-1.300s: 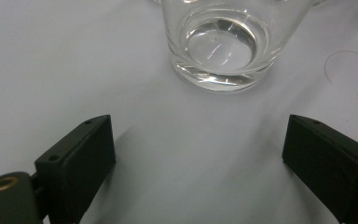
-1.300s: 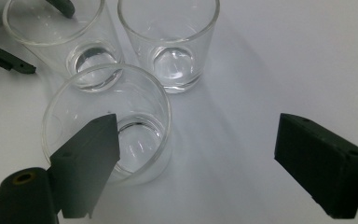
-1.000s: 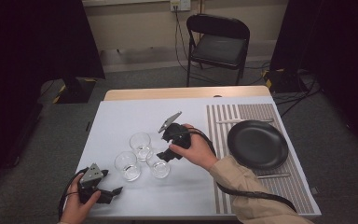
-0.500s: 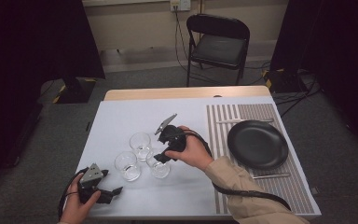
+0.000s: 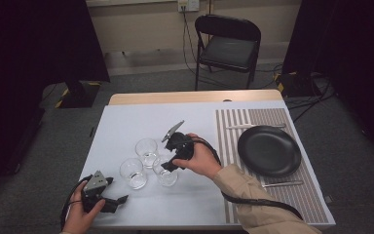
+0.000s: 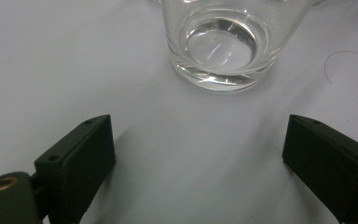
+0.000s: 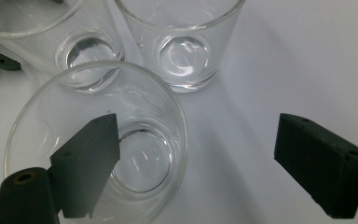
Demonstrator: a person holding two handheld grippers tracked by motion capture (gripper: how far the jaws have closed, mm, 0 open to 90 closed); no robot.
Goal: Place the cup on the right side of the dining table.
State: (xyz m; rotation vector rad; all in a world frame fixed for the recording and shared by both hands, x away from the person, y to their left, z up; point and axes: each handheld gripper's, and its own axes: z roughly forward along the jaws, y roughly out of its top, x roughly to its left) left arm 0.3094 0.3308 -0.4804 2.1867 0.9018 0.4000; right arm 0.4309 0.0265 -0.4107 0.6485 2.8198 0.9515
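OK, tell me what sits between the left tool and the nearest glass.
Nothing. In the left gripper view, bare white table runs from the open left tool to the glass. The high view agrees.

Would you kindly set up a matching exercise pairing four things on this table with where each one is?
Things:
1. black plate
2. right tongs
3. left tongs
4. fork

Places:
A. near the table's front left corner
B. at the nearest glass
C. in the middle of the striped mat
D. on the mat, in front of the plate

Pairs: 1-C, 2-B, 3-A, 4-D
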